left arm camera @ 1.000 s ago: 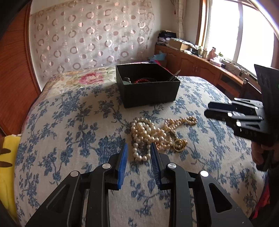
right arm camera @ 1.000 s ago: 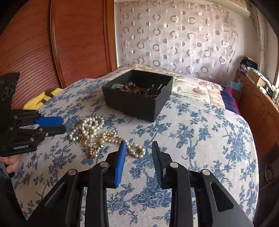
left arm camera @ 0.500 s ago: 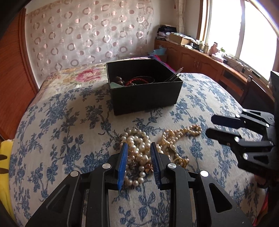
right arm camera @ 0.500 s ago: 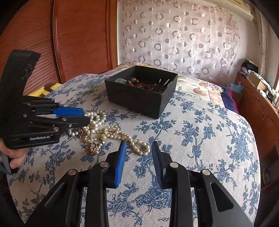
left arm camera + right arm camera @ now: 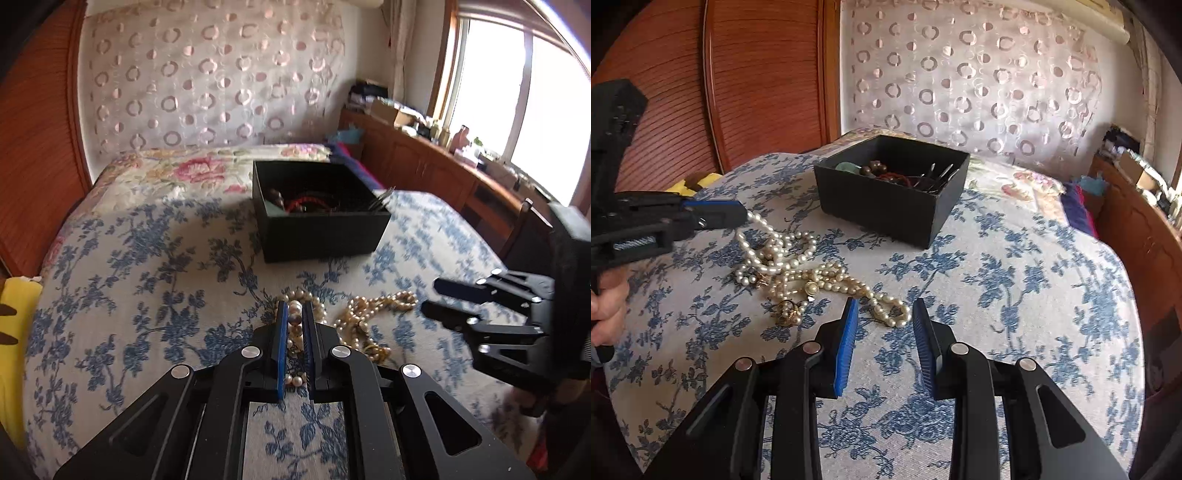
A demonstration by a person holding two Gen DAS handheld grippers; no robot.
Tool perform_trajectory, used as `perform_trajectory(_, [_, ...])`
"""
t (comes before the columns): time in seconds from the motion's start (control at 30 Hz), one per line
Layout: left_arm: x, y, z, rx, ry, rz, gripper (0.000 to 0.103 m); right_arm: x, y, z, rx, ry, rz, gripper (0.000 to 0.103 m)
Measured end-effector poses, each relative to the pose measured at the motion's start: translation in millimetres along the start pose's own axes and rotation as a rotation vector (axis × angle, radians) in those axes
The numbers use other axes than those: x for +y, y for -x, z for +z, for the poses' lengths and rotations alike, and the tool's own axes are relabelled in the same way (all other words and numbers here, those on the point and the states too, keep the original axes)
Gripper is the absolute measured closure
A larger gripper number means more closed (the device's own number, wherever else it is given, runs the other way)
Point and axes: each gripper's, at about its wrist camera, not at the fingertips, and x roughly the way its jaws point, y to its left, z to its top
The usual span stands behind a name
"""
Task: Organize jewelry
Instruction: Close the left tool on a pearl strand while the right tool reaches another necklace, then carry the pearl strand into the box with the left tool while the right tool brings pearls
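Note:
A tangle of pearl necklaces lies on the blue-flowered bedspread (image 5: 1015, 280), in front of an open black box (image 5: 886, 203) (image 5: 321, 229) that holds beads and hairpins. My left gripper (image 5: 294, 314) (image 5: 740, 214) is closing to its tightest, and its blue pads pinch a white pearl strand (image 5: 764, 229) (image 5: 294, 319). That strand rises taut from the pile. A cream pearl necklace (image 5: 849, 284) (image 5: 373, 310) and a small gold piece (image 5: 786, 312) stay on the cloth. My right gripper (image 5: 884, 306) (image 5: 430, 297) is open, just short of the cream necklace's loop.
A reddish wooden slatted panel (image 5: 757, 81) and a circle-patterned curtain (image 5: 979, 81) stand behind the bed. A wooden cabinet (image 5: 424, 166) with clutter runs under the window on the right. Something yellow (image 5: 16, 332) lies at the bed's left edge. A hand (image 5: 605, 306) holds the left gripper.
The left gripper went forward over the white pearls, shut on them and drew a strand up off the pile. The right gripper stayed where it was, still open.

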Motion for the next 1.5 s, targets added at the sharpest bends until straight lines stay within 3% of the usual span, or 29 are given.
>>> perform_trajectory(0.2, [-4,23,2,-0.048,-0.01,-0.004,0.096,5,-15,9,0.057,0.037,0.044,0.07])
perform_trajectory(0.3, [-3,31,2,-0.069,-0.011,-0.005,0.096,7,-22,16,0.075,0.049,0.06,0.078])
perform_trajectory(0.6, [5,41,2,-0.09,-0.001,-0.011,0.096,0,-41,25,0.15,0.042,0.075,0.078])
perform_trajectory(0.9, [8,54,11,-0.119,-0.01,0.001,0.096,4,-49,30,0.173,0.123,0.009,0.081])
perform_trajectory(1.07, [10,50,10,-0.113,-0.001,0.005,0.096,15,-55,36,0.21,0.222,-0.005,0.074])
perform_trajectory(1.17, [9,50,8,-0.114,-0.002,0.001,0.096,18,-56,38,0.224,0.243,-0.002,0.08])
perform_trajectory(1.23, [8,50,7,-0.112,-0.003,0.001,0.096,16,-55,38,0.218,0.247,-0.011,0.094])
perform_trajectory(1.27, [8,49,7,-0.11,-0.003,0.002,0.096,13,-53,37,0.212,0.24,-0.018,0.096])
perform_trajectory(1.5, [9,47,5,-0.103,-0.004,0.006,0.096,7,-43,35,0.171,0.21,-0.025,0.098])
